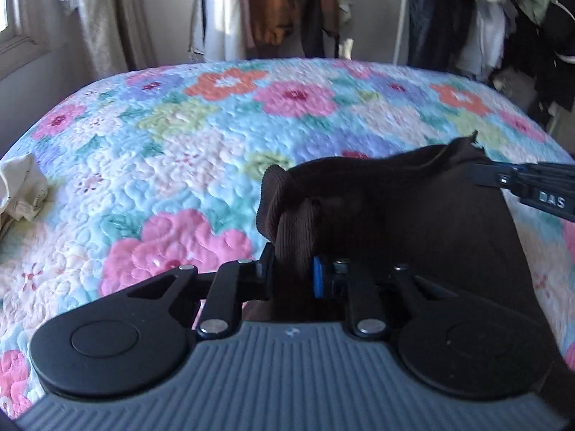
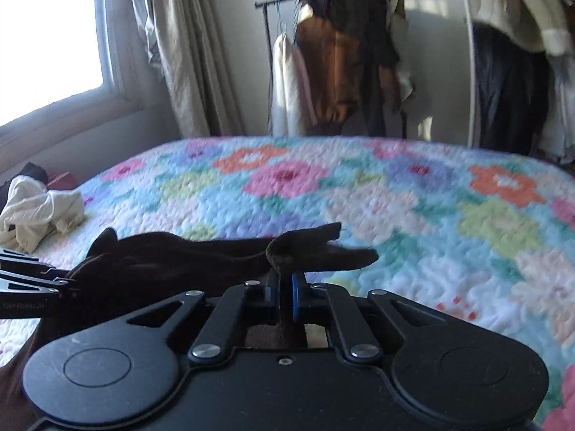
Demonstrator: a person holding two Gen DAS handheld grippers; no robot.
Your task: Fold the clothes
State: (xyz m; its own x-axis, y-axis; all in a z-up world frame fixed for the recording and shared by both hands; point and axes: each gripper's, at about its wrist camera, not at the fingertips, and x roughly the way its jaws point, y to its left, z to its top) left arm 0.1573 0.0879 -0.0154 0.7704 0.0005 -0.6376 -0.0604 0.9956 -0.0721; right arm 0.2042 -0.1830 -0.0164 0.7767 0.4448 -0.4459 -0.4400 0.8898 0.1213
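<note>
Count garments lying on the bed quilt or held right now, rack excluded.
2 visible: brown garment, pinched by the left tongs and right tongs; cream garment crumpled near the quilt's window-side edge. A dark bit behind it may be another.

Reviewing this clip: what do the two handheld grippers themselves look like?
Both are matte black linkage grippers with two round discs, silver pivot pins and blue pads. The left gripper has a ribbed grey body; the right gripper has a smooth black one. White lettering marks their sides. No hands or sleeves show.
</note>
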